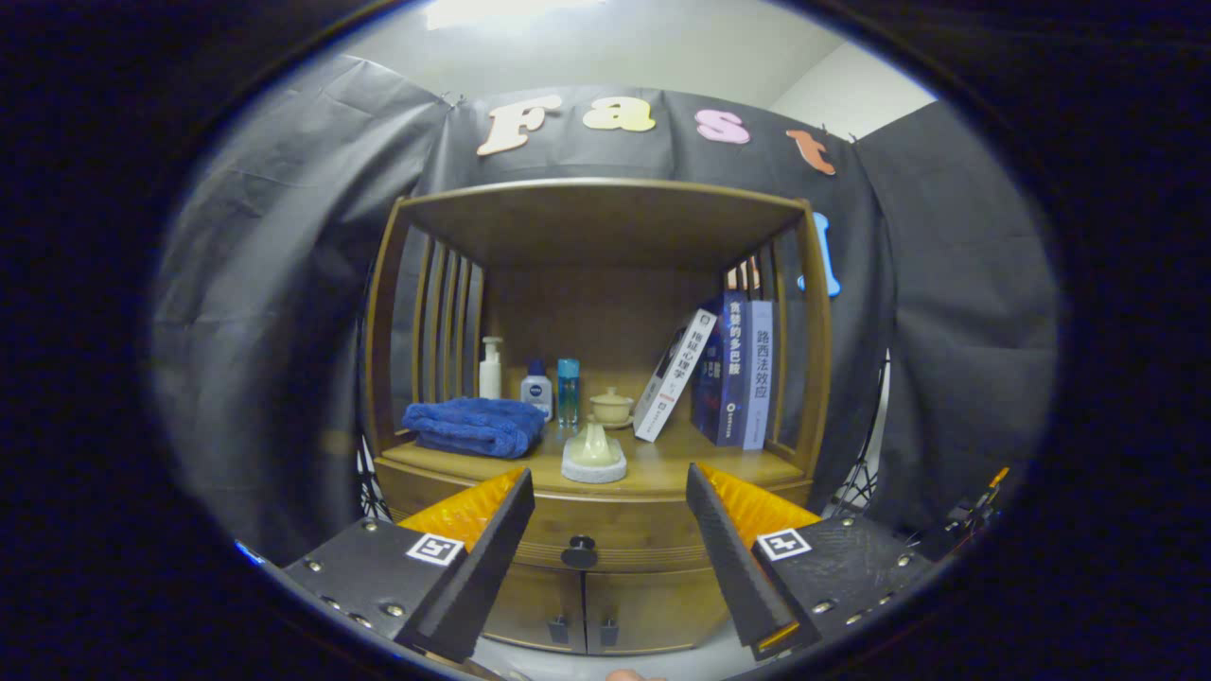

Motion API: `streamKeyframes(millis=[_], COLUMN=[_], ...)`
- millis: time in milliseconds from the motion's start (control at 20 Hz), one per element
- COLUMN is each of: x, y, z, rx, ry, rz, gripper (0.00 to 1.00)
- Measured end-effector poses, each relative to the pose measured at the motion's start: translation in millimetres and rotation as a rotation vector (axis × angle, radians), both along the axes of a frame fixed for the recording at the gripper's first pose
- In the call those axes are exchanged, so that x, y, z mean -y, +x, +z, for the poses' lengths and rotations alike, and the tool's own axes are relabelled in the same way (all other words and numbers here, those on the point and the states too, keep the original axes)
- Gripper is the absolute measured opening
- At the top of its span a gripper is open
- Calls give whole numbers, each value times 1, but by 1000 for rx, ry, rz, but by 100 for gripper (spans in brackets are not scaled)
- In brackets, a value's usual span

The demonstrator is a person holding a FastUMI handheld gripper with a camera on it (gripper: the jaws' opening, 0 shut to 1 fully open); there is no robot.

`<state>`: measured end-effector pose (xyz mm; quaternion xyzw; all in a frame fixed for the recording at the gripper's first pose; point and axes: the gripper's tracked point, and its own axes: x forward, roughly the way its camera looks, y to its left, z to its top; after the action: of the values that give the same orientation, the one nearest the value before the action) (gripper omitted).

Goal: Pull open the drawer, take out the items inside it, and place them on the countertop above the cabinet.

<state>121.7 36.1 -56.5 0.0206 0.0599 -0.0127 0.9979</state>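
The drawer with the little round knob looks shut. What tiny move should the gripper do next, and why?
Probably ease straight forward toward the knob. The drawer under the countertop looks closed, and the gripper is open, with the knob between the fingers but beyond them, so nothing is grasped. Getting closer lets the fingers close on the knob and pull.

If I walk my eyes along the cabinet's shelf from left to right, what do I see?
Folded blue towel → white pump bottle → small white bottle with blue cap → clear blue bottle → pale green ceramic pot → leaning white book → upright blue books.
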Motion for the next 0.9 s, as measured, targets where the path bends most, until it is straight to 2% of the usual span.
streamKeyframes(millis=[350, 700, 900], x=[24, 53, 61], y=[-65, -107, -115], z=[39, 27, 25], rx=[76, 47, 43], ry=[23, 33, 47], rz=[-18, -98, -127], gripper=[97, 97, 97])
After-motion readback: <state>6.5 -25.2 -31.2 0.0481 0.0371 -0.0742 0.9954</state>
